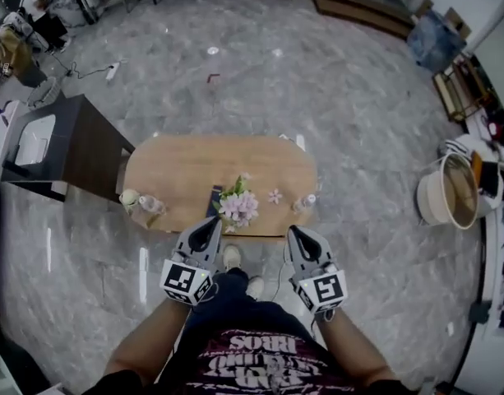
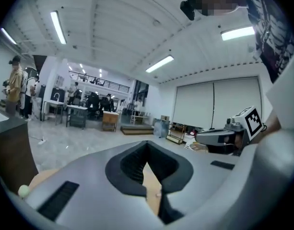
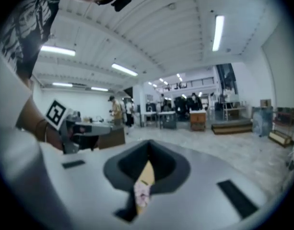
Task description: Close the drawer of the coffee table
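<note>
The coffee table (image 1: 186, 171) has an oval wooden top and stands just ahead of my feet. On it are a bunch of pink flowers (image 1: 238, 206), a bottle (image 1: 151, 205) at its left front and another bottle (image 1: 305, 202) at its right front. From above no drawer front shows. My left gripper (image 1: 215, 220) and right gripper (image 1: 294, 230) are held side by side in the air over the table's near edge, both shut with nothing between the jaws. In the left gripper view the left gripper (image 2: 147, 156) points across the room, as does the right gripper (image 3: 147, 161) in its own view.
A dark cabinet (image 1: 87, 151) with a white tray on it stands left of the table. At the right edge stands a round tub (image 1: 436, 208) among clutter. People (image 1: 13, 48) stand at the far left. Grey marbled floor surrounds the table.
</note>
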Tool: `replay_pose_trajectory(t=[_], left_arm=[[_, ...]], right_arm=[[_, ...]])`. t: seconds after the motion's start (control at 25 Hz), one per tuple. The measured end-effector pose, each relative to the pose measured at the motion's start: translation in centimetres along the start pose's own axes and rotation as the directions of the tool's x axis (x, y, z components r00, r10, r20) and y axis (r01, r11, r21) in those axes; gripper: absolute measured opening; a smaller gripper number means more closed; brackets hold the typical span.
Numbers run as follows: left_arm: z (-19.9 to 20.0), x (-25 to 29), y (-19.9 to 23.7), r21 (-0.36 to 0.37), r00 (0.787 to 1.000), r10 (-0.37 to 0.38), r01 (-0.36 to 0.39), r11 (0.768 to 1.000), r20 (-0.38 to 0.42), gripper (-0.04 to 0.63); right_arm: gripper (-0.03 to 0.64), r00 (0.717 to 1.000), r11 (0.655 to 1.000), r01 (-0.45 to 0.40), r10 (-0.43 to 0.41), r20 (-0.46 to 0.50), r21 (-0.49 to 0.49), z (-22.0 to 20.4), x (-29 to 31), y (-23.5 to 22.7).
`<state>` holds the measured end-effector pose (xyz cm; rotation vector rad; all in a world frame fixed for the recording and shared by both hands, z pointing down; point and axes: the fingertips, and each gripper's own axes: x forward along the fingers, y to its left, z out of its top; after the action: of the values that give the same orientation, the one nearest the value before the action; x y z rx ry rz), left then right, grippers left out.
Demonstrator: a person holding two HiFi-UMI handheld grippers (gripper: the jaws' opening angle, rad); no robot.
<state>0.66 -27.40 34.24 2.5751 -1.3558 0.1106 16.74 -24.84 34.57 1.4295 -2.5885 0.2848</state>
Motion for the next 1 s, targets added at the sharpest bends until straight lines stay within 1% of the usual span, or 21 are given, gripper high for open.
replay_pose_trajectory(t=[0.08,0.16,0.24,0.36,0.48,0.6,0.76,0.84,1.0], left_arm=[[2.1,0.7,-1.6,0.032,0.999,-0.041,0.04,0.999,0.027,0.021],[3.6,1.3,-2.6,0.05,0.997,-0.061,0.059,0.997,0.043,0.021],[4.4,1.4,-3.3,0.075,0.997,-0.068,0.065,0.995,0.04,0.021],[4.7,1.4,-3.3,0.126,0.998,-0.064,0.063,0.99,0.007,0.021],[4.7,1.8,-2.8,0.116,0.997,-0.07,0.071,0.991,-0.013,0.023],[4.2,2.8,-2.9,0.117,0.992,-0.115,0.119,0.986,-0.045,0.023],[3.6,4.9,-2.4,0.142,0.98,-0.178,0.189,0.972,-0.092,0.021],[3.8,5.9,-1.5,0.147,0.973,-0.208,0.222,0.964,-0.105,0.022],[4.6,7.5,1.6,0.142,0.96,-0.263,0.275,0.951,-0.098,0.021]], right_arm=[[0.034,0.999,1.0,-0.013,0.014,0.048,-0.021,2.2,0.5,0.4],[0.034,0.997,0.999,-0.02,0.023,0.073,-0.04,3.5,0.9,0.5],[0.034,0.996,0.999,-0.026,0.03,0.088,-0.041,4.3,1.0,0.7],[0.034,0.993,0.998,-0.038,0.042,0.11,-0.042,5.1,1.5,1.0],[0.034,0.991,0.998,-0.055,0.059,0.116,-0.044,5.7,3.0,1.2],[0.034,0.991,0.997,-0.074,0.077,0.108,-0.029,5.8,4.6,1.6],[0.034,0.993,0.995,-0.098,0.099,0.066,-0.028,5.6,8.0,2.6],[0.034,0.992,0.993,-0.114,0.115,0.053,-0.033,6.0,10.3,3.6],[0.032,0.99,0.989,-0.132,0.135,0.05,-0.059,6.9,15.2,5.3]])
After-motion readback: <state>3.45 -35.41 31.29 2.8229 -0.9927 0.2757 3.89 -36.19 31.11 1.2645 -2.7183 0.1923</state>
